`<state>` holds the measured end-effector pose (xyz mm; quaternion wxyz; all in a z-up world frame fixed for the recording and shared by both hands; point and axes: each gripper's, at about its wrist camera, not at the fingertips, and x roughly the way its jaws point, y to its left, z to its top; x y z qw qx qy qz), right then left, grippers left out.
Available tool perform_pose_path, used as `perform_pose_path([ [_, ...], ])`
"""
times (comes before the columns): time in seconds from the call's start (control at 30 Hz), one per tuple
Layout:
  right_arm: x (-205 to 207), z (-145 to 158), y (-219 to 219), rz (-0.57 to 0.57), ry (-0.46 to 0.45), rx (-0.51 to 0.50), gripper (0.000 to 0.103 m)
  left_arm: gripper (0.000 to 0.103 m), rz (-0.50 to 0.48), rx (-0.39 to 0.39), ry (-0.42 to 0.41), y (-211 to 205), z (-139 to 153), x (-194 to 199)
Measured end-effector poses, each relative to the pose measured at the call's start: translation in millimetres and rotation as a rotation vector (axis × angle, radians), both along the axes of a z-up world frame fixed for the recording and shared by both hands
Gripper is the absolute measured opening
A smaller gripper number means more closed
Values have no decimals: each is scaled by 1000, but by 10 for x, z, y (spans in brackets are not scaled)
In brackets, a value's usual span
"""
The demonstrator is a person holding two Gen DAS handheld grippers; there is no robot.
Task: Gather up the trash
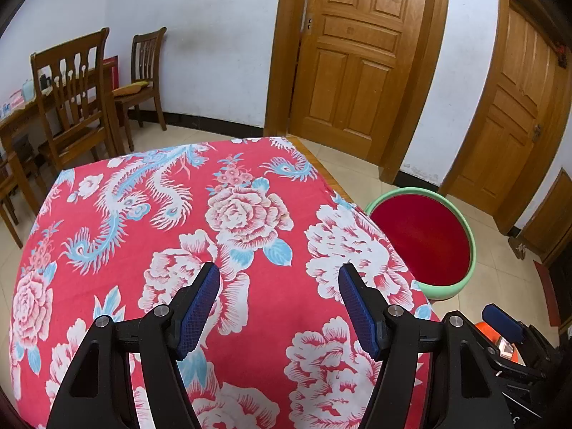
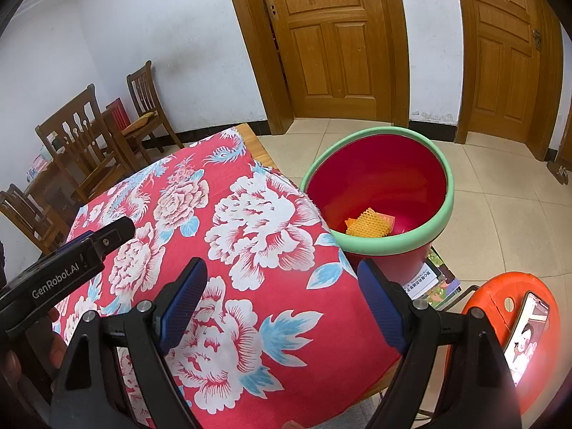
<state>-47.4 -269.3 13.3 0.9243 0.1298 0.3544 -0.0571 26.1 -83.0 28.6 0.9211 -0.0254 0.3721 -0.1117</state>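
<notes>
Left gripper (image 1: 279, 279) over the table's floral cloth (image 1: 250, 214), jaws spread, nothing between the blue pads, only red-and-white fabric below; right gripper (image 2: 282, 279) likewise parted and empty, poised over the cloth's near right corner (image 2: 357, 339). Red bin with green rim (image 2: 448, 193) on the floor just beside the table's right edge, mouth tilted toward the camera; inside at the bottom lies the trash: a yellow mesh sleeve (image 2: 368, 228) on top of what looks like orange paper (image 2: 388, 218), partly hidden by the rim. Left wrist view sees the same bin (image 1: 468, 236) but not its floor. Orange stool (image 2: 500, 286) at the right, phone (image 2: 525, 336) with lit screen resting on it; booklet (image 2: 434, 282) under the bin's base. Wooden chairs (image 1: 68, 100) and doors (image 1: 354, 57) beyond.
</notes>
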Motion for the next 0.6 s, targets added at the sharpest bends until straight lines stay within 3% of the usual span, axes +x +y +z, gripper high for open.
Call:
perform_pose_path([
  [0.6, 9, 4, 3, 1, 1, 0, 85, 70, 1, -1, 1, 8, -10, 1],
])
